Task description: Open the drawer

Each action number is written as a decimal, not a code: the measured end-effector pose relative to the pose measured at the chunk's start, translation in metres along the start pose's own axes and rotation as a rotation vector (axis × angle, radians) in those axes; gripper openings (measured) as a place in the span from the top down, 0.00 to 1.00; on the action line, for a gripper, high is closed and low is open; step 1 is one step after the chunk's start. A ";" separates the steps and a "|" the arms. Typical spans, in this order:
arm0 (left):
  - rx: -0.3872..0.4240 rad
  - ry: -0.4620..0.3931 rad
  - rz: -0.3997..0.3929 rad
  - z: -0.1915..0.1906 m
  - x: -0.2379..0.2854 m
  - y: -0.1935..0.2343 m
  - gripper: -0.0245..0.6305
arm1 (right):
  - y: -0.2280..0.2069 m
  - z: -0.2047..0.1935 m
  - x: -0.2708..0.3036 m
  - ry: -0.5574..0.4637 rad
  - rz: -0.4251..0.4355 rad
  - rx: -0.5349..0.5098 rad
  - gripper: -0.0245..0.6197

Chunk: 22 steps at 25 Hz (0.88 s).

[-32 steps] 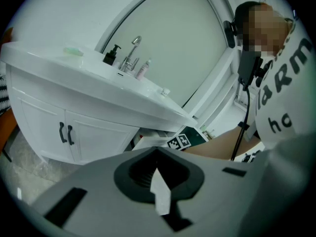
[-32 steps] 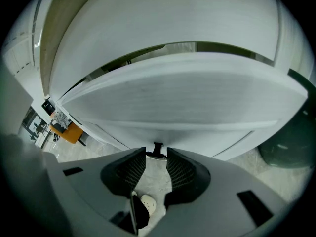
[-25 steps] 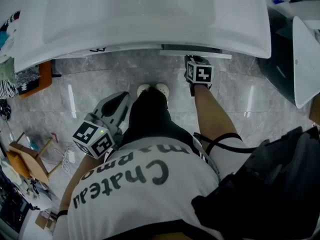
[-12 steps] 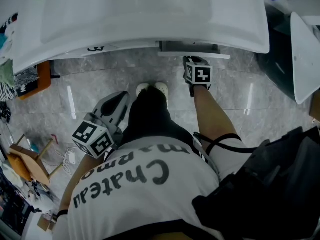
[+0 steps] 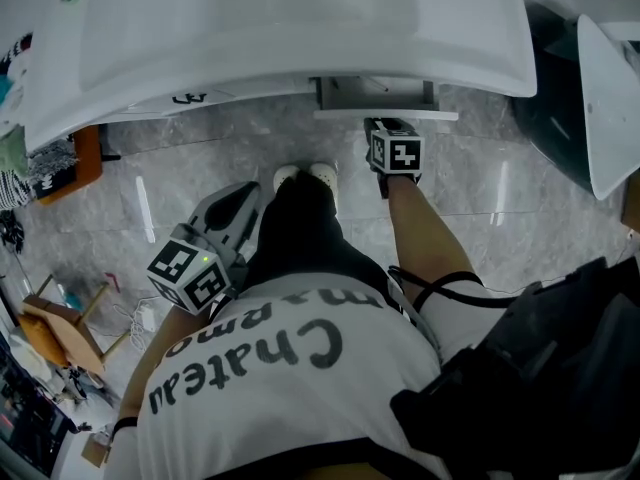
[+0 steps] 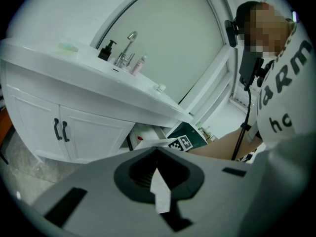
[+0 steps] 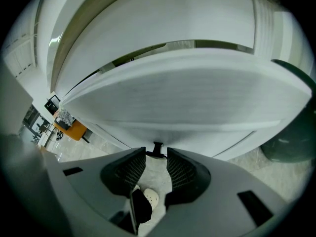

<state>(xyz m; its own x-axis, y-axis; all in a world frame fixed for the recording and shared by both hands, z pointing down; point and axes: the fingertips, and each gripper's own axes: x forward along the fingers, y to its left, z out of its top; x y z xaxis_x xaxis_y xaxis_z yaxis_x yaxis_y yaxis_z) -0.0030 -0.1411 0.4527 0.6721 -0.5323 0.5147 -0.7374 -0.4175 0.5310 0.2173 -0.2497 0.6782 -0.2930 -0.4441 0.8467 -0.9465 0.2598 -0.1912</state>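
Observation:
A white drawer (image 5: 376,92) sticks out a little from under the white vanity top (image 5: 300,63), its front edge (image 5: 385,115) facing me. My right gripper (image 5: 385,124) is at that front, shut on the small black drawer handle (image 7: 157,150), which sits between its ribbed pads (image 7: 132,171). The broad white drawer front (image 7: 187,98) fills the right gripper view. My left gripper (image 5: 238,200) hangs beside the person's left hip, away from the vanity, its jaws shut and holding nothing (image 6: 157,151). From there the pulled-out drawer (image 6: 148,138) shows past the cabinet doors (image 6: 94,135).
The basin (image 5: 270,13) carries a faucet (image 6: 129,43) and bottles (image 6: 105,50). The person's shoes (image 5: 306,178) stand just below the drawer. An orange box (image 5: 88,156) and a wooden stool (image 5: 55,318) lie left; a dark bin (image 5: 558,118) stands right.
The drawer has slid out from under the vanity top toward the person, with the right gripper on its handle. The left gripper has stayed where it was.

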 end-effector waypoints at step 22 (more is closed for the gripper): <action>-0.003 -0.009 -0.008 0.007 -0.002 0.003 0.95 | 0.001 -0.009 -0.004 0.046 -0.011 0.014 0.76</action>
<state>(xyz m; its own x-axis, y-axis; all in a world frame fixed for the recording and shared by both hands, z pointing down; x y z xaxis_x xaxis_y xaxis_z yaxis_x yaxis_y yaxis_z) -0.0067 -0.1465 0.4485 0.6770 -0.5356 0.5048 -0.7321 -0.4196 0.5367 0.2182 -0.2400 0.6794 -0.2767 -0.4064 0.8708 -0.9514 0.2435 -0.1886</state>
